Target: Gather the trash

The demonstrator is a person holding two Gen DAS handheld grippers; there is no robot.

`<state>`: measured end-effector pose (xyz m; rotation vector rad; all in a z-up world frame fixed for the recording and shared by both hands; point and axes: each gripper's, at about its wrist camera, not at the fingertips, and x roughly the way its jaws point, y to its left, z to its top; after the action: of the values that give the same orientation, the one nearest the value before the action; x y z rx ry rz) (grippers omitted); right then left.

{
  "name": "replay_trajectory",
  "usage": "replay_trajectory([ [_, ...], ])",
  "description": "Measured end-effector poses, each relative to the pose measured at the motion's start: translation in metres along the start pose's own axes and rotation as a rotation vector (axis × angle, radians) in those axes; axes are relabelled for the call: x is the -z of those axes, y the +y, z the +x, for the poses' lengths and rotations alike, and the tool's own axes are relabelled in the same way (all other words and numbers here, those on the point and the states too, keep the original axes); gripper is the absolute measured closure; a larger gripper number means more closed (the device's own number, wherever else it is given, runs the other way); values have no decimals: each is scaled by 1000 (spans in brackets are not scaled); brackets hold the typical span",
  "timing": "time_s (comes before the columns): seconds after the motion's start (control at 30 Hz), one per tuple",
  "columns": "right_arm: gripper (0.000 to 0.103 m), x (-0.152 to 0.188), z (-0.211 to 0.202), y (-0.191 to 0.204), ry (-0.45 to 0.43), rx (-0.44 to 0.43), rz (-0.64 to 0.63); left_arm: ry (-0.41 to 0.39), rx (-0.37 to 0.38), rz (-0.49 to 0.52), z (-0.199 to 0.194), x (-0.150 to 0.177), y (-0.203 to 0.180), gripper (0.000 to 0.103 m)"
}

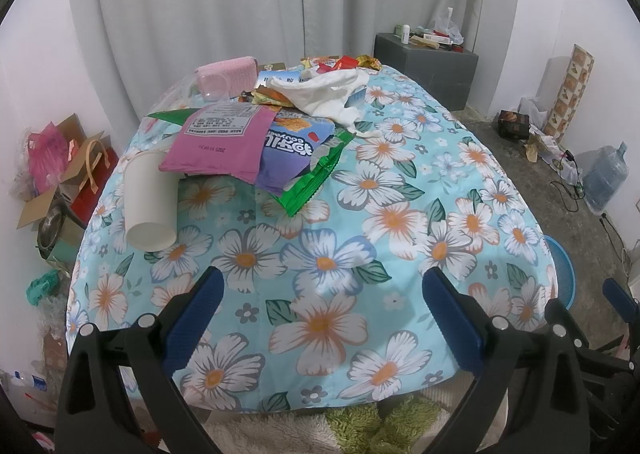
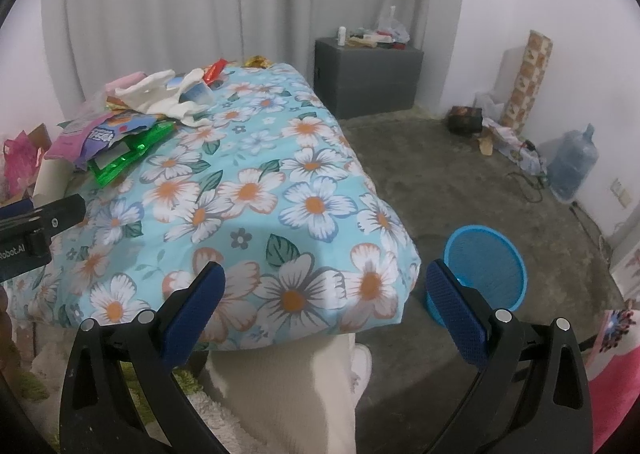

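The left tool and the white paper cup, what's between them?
Only bare flowery blue tablecloth lies between the open left tool and the tipped white paper cup, shown in the left wrist view.

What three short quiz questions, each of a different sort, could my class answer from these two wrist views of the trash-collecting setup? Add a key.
1. True or false: the white paper cup stands upright on the floral tablecloth.
2. Multiple choice: the blue bin is (a) on the table, (b) on the floor beside the table, (c) on the grey cabinet.
3. Fill in: the pink packet lies partly on top of a ___ snack bag.

Key:
1. False; it lies on its side.
2. b.
3. Purple. Both the left gripper and right gripper are open and hold nothing.
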<state>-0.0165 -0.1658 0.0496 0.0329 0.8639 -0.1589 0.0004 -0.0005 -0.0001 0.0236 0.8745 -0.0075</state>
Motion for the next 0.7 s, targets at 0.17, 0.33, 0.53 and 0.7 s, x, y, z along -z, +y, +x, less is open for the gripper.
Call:
replay_trajectory([
  [0.17, 7, 0, 1, 1, 0, 1, 0, 0, -1, -1, 0, 0, 0, 6],
  [0.33, 7, 0, 0, 0, -1, 0, -1, 1, -2, 1, 3, 0, 8, 6],
  [0.53, 7, 0, 0, 0, -1, -1, -1, 1, -3, 1, 3, 0, 9, 6],
  [0.7, 7, 0, 1, 1, 0, -2, -1, 2, -3, 1, 3, 2, 18, 6],
])
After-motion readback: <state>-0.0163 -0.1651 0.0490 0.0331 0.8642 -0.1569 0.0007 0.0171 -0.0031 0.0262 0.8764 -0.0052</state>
